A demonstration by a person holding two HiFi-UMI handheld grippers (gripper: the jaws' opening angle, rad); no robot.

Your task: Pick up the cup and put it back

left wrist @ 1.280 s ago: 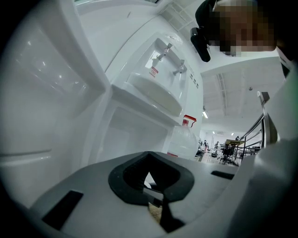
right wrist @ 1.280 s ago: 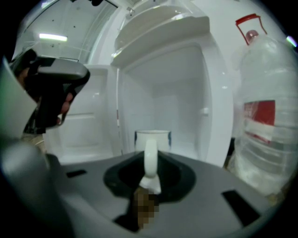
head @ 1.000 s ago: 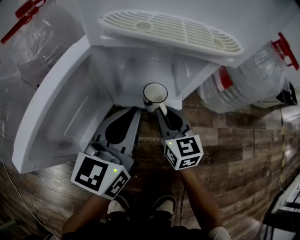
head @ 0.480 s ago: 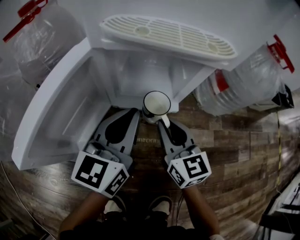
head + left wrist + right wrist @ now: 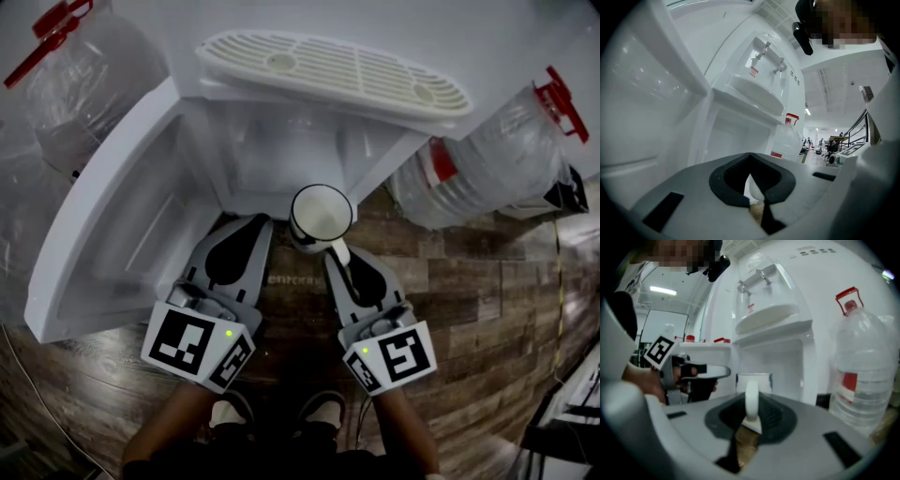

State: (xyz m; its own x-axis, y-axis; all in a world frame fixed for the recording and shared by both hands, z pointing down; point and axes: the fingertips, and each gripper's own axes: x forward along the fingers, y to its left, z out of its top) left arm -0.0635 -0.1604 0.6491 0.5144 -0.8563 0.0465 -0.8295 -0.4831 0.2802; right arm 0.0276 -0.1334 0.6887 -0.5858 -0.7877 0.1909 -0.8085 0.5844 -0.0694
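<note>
A white cup (image 5: pixel 322 214) with a dark rim band hangs upright in front of the water dispenser's open lower cabinet (image 5: pixel 281 155). My right gripper (image 5: pixel 334 253) is shut on the cup's handle (image 5: pixel 751 401), and the cup body (image 5: pixel 753 379) shows just beyond the jaws. My left gripper (image 5: pixel 253 225) stays beside it at the cabinet's front edge, jaws closed together with nothing between them (image 5: pixel 758 199). In the right gripper view the left gripper (image 5: pixel 696 371) appears at the left, held in a hand.
The cabinet door (image 5: pixel 112 220) swings open to the left. The drip tray (image 5: pixel 333 64) juts out above the opening, under the taps (image 5: pixel 754 278). Big water bottles stand at the right (image 5: pixel 511 155) and the left (image 5: pixel 70 75). Wood-pattern floor (image 5: pixel 478 300) lies below.
My right gripper has lifted the cup up and drawn it back, away from the cabinet opening; the cup looks bigger in the head view. The left gripper has stayed put.
</note>
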